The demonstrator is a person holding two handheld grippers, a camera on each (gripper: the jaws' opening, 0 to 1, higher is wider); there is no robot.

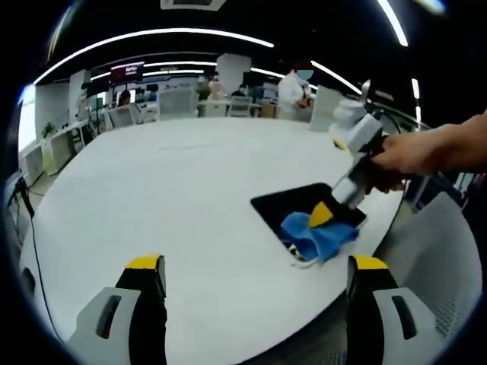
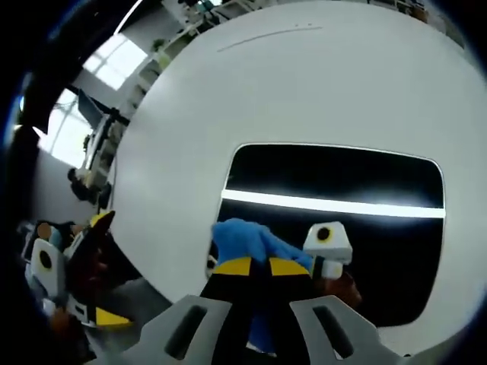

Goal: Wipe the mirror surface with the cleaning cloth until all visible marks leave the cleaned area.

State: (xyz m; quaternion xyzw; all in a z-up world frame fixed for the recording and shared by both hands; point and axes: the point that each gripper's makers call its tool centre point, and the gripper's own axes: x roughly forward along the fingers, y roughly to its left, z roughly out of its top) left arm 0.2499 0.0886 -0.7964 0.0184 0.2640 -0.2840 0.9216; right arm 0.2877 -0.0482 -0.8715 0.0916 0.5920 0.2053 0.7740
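The right gripper (image 2: 255, 268), clamping the blue cloth (image 2: 247, 239), presses at the mirror's (image 2: 335, 179) lower-left; unwiped glass stretches rightward; left gripper (image 1: 255, 277) gapes.

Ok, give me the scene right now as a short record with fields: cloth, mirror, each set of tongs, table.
cloth: blue cleaning cloth, bunched, lying on the mirror's near edge
mirror: dark rectangular mirror flat on the table, reflecting a bright ceiling light strip
right tongs: right tongs shut on the cleaning cloth, pressing it onto the mirror; seen from the left gripper view at, held by a hand
left tongs: left tongs open, holding nothing, above the table away from the mirror
table: round white table
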